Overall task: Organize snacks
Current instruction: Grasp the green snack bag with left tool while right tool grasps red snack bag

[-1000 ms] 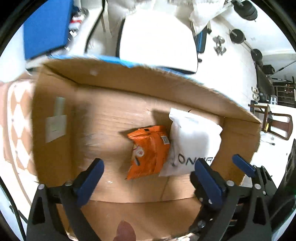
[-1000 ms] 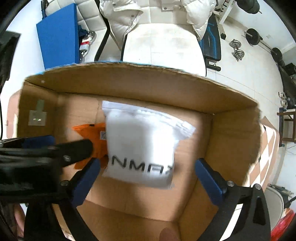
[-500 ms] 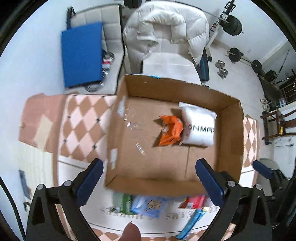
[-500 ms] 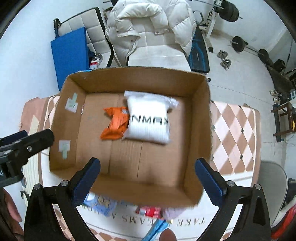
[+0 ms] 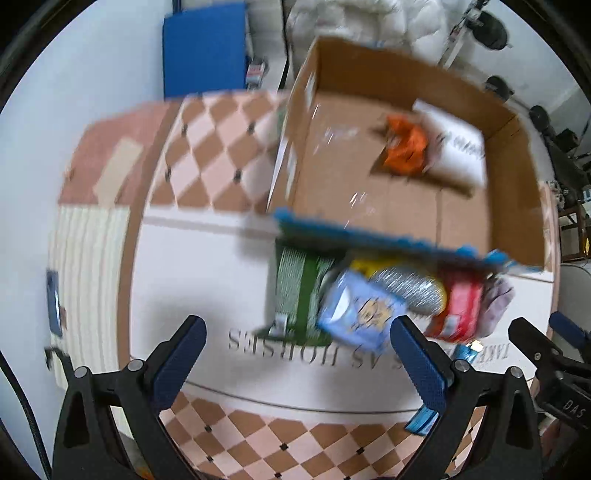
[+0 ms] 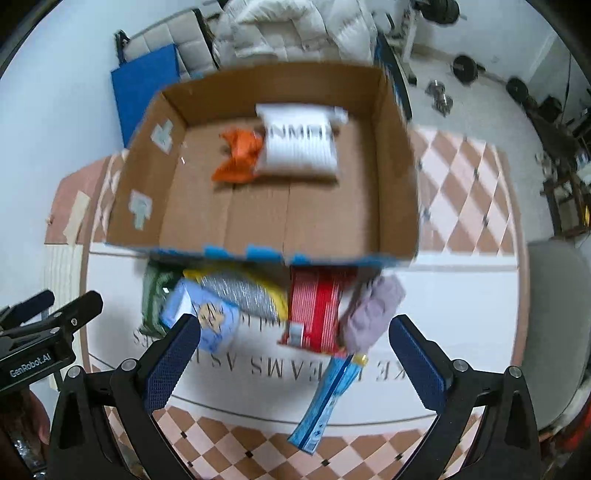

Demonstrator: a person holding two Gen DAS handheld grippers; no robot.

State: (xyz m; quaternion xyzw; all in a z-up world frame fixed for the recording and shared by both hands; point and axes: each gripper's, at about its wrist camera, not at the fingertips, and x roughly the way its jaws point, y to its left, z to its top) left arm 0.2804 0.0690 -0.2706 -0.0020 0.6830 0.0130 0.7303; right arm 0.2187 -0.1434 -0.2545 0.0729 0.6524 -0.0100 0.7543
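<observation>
An open cardboard box (image 6: 397, 206) (image 5: 513, 221) stands on the table and holds an orange packet (image 6: 240, 155) (image 5: 404, 147) beside a white bag (image 6: 299, 147) (image 5: 458, 151). In front of the box lie loose snacks: a green pack (image 5: 295, 288), a light blue pack (image 5: 360, 314) (image 6: 210, 317), a silver and yellow bag (image 6: 243, 295), a red pack (image 6: 314, 310) (image 5: 458, 306), a purple pouch (image 6: 373, 310) and a long blue stick pack (image 6: 325, 402). My left gripper (image 5: 297, 360) and my right gripper (image 6: 295, 356) both hover open above the snacks, holding nothing.
The table wears a checked cloth with a white lettered mat (image 6: 240, 384). Behind it stand a chair with a white jacket (image 6: 295, 29), a blue panel (image 6: 144, 85) and gym weights (image 6: 465, 68). A grey seat (image 6: 554, 314) sits at the right.
Both grippers have pulled up and back from inside the box. The loose snacks in front of the box have come into view. The orange packet and white bag stay in the box.
</observation>
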